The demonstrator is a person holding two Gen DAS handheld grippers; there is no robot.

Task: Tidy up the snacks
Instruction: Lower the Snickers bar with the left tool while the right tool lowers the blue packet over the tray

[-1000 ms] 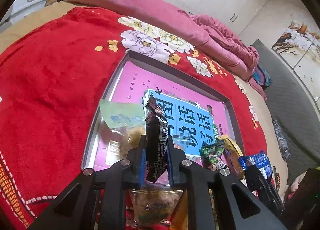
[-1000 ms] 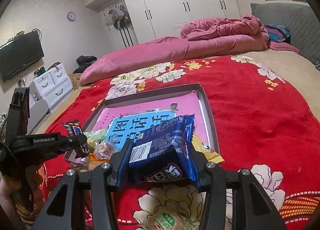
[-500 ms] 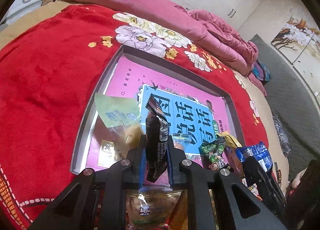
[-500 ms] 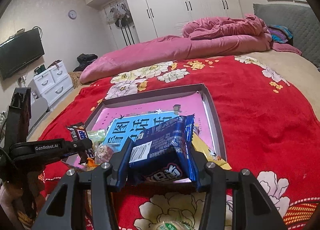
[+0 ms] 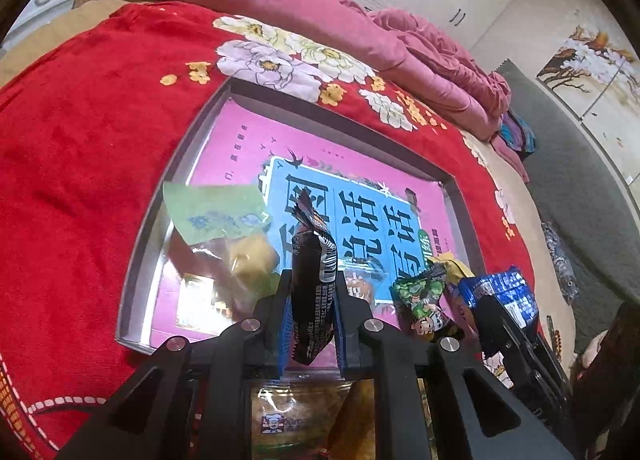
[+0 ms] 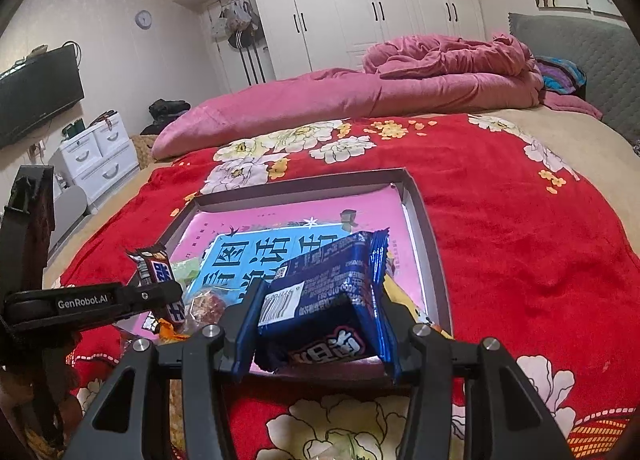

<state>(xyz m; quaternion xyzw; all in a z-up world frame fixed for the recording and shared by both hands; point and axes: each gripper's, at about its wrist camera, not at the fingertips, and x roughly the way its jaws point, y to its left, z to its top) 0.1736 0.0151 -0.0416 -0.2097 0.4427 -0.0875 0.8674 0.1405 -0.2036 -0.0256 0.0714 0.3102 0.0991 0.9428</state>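
My left gripper [image 5: 311,288] is shut on a dark brown snack bar [image 5: 313,280], held upright over the near edge of the grey tray [image 5: 196,132]; the bar also shows in the right wrist view [image 6: 158,272]. My right gripper [image 6: 316,300] is shut on a blue snack packet [image 6: 328,300], held above the tray's near right part [image 6: 424,220]. The tray has a pink and blue printed bottom. In it lie a green-topped clear bag [image 5: 216,216], a green cartoon packet [image 5: 424,300] and a yellow wrapper [image 6: 404,300].
The tray rests on a red flowered blanket [image 6: 520,240] on a bed. A pink quilt [image 6: 380,88] lies behind it. More snack bags lie below the left gripper [image 5: 292,416]. White drawers [image 6: 100,156] and a TV [image 6: 36,92] stand at left.
Both grippers have moved a little forward over the tray's near edge, each still holding its snack. The tray looks closer and larger in both views.
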